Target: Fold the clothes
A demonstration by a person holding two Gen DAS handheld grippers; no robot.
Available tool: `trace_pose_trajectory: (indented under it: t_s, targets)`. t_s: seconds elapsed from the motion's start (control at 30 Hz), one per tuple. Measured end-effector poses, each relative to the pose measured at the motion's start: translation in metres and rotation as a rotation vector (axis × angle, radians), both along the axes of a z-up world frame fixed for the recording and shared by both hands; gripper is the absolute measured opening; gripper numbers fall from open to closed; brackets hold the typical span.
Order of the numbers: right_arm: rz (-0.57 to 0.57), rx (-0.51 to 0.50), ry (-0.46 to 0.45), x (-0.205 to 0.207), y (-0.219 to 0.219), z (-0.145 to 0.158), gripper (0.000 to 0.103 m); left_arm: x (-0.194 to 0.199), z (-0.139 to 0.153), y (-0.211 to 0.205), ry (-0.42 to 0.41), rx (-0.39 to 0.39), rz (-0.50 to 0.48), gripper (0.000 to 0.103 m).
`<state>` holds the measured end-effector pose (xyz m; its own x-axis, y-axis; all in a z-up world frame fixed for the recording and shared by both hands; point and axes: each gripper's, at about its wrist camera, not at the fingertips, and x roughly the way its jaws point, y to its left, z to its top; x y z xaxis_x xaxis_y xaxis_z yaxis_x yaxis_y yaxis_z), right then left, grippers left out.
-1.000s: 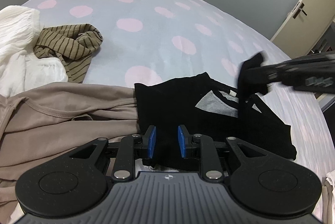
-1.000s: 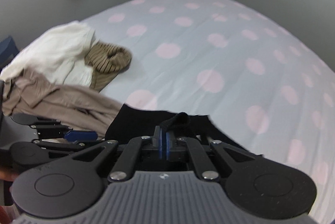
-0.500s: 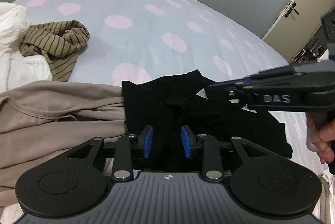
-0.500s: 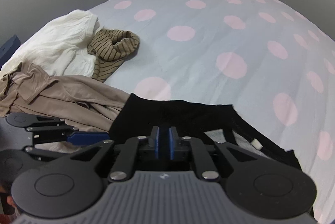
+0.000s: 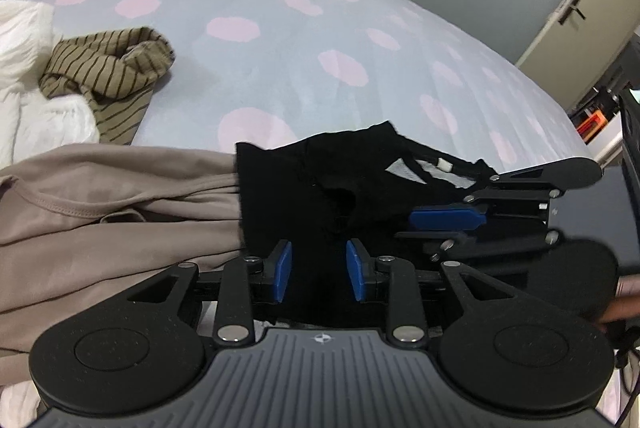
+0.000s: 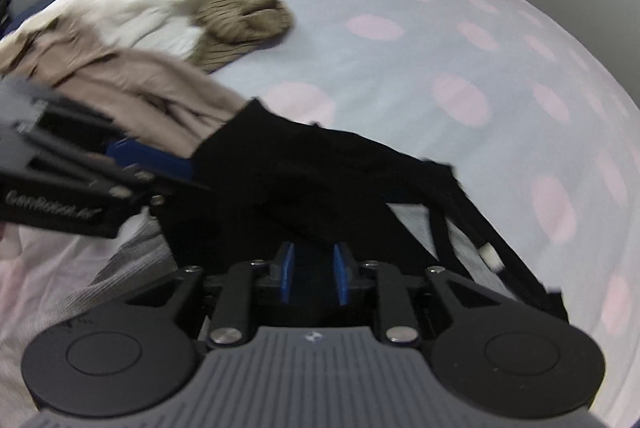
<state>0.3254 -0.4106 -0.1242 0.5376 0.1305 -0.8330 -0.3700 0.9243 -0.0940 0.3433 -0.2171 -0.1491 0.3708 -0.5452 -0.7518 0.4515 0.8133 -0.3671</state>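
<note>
1. Left gripper (image 5: 319, 276): its blue pads stand apart with nothing pinched between them, poised right over the near edge of the black top (image 5: 312, 196).
2. Right gripper (image 6: 314, 278): pads likewise parted and holding nothing, with black cloth lying just ahead of the tips. This view is blurred.
3. The black top lies bunched on the bed (image 5: 280, 40), near its front edge, between the two grippers. A grey inner label and a thin strap (image 6: 476, 228) show on its right side.
4. Handling, as I judge it: light, limp, thin knit. It will sag and crumple when lifted, and the straps may trail or snag. It is not fragile, and a shallow pinch should hold.
5. Best hold: a hemmed edge or corner on each side, not the loose middle.
6. Its left edge overlaps the beige garment (image 5: 100, 212), so a deep bite there could take both.
7. Farther back lie a striped piece (image 5: 104, 72) and a white one (image 5: 28, 76), well apart from the top.
</note>
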Motion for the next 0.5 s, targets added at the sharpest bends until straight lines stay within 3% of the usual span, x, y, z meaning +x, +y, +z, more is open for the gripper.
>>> trace_pose_trajectory:
  t_s: [0.2, 0.33, 0.37, 0.43, 0.5]
  targets:
    - [0.106, -0.042, -0.032, 0.009, 0.02, -0.012, 0.025, 0.003, -0.003, 0.002, 0.002, 0.018, 0.01, 0.027]
    - [0.098, -0.015, -0.043, 0.015, 0.021, -0.015, 0.023, 0.006, -0.004, 0.005, 0.013, 0.012, 0.021, 0.027]
    - [0.096, -0.007, -0.044, 0.015, 0.021, -0.016, 0.015, 0.006, -0.004, 0.005, 0.015, 0.011, 0.024, 0.027]
    - [0.096, 0.003, -0.051, 0.013, 0.021, -0.014, 0.009, 0.008, -0.004, 0.007, 0.02, 0.008, 0.03, 0.027]
    - [0.101, 0.006, -0.066, 0.008, 0.021, -0.008, 0.007, 0.009, -0.005, 0.008, 0.025, 0.005, 0.035, 0.027]
